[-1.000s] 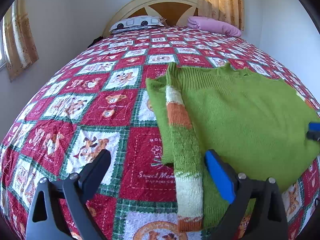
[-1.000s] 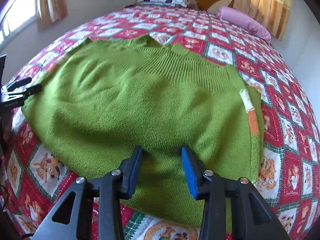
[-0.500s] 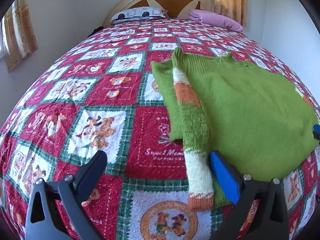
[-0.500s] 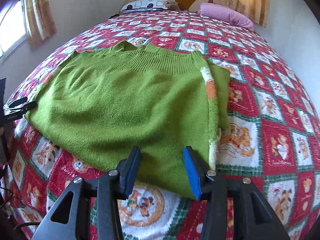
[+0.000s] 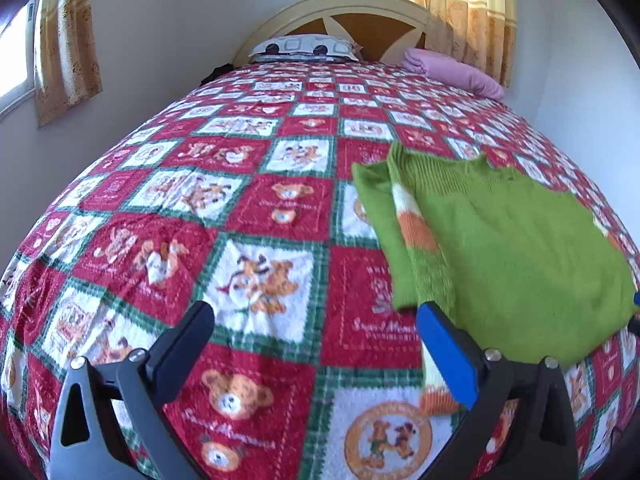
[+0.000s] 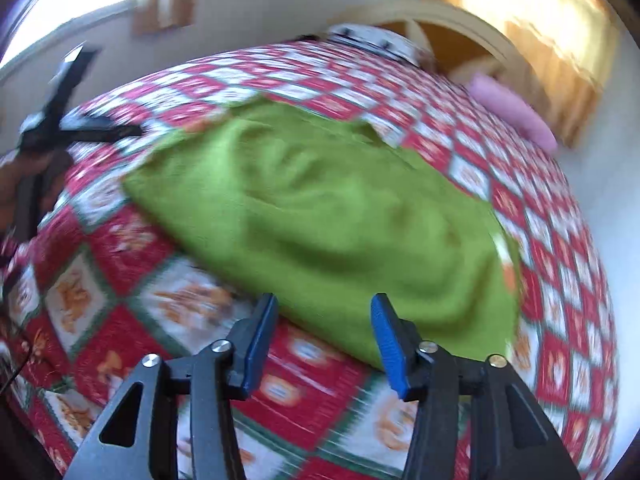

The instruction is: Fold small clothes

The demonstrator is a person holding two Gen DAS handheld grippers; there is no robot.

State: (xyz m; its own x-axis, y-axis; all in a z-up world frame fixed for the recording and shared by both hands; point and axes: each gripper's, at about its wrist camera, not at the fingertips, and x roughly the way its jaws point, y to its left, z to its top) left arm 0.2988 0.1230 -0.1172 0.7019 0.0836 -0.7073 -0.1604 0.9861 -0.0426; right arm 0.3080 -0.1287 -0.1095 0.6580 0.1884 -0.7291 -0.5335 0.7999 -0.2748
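Just beyond the right tool (image 6: 324, 334), spread empty, lies the green sweater (image 6: 320, 216).

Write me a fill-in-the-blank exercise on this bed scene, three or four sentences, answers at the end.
1. The sweater lying on the quilt is mainly ____ in colour.
2. The left gripper holds nothing, and its jaws stand ____.
3. The pillow beside the curtain is ____ in colour.
4. The right gripper hovers at the sweater's near edge, gripping ____.

Missing words: green; open; pink; nothing
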